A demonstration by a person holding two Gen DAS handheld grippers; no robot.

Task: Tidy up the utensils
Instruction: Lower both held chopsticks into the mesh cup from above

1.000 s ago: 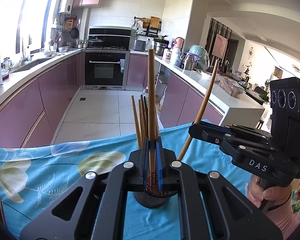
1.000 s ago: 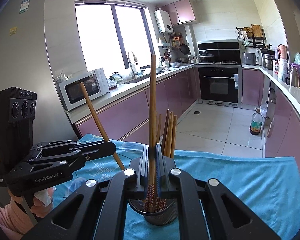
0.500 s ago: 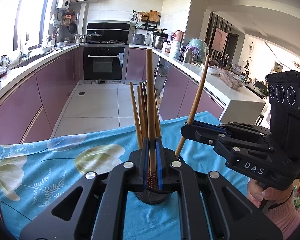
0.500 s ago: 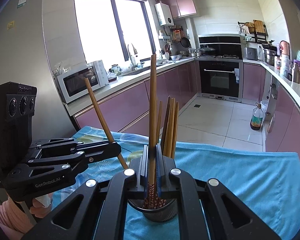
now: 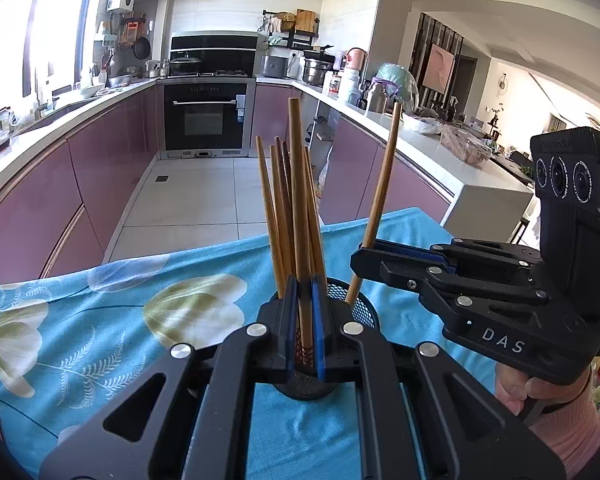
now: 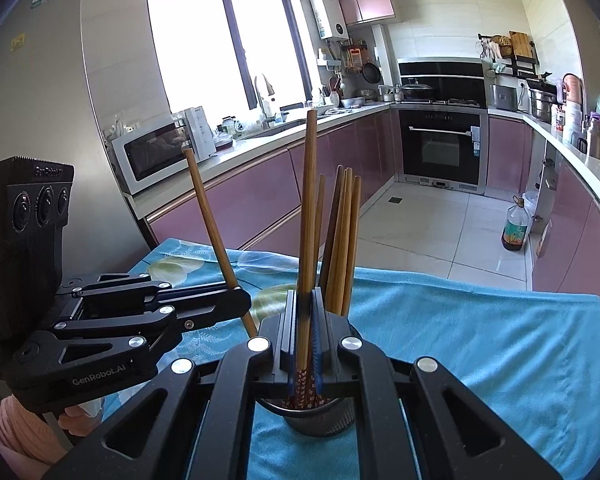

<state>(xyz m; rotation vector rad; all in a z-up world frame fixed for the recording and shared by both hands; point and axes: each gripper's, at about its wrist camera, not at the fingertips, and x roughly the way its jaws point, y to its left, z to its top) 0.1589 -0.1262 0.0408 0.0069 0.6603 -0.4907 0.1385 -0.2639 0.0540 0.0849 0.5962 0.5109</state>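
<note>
Both chopsticks sit lower than a second ago, tips now inside the black mesh holder [image 5: 356, 308] on the blue floral cloth [image 5: 100, 320]. Left gripper [image 5: 305, 320] clenched on one upright chopstick [image 5: 298, 200]. Right gripper [image 6: 305, 332] clenched on its chopstick [image 6: 309, 208], also upright. Several more chopsticks [image 6: 342, 240] already stand in the holder.

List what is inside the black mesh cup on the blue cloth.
The mesh cup holds a bundle of wooden chopsticks standing upright. Each gripper's clamped chopstick also dips in. The cup's bottom and the chopstick tips are hidden by the gripper bodies.
</note>
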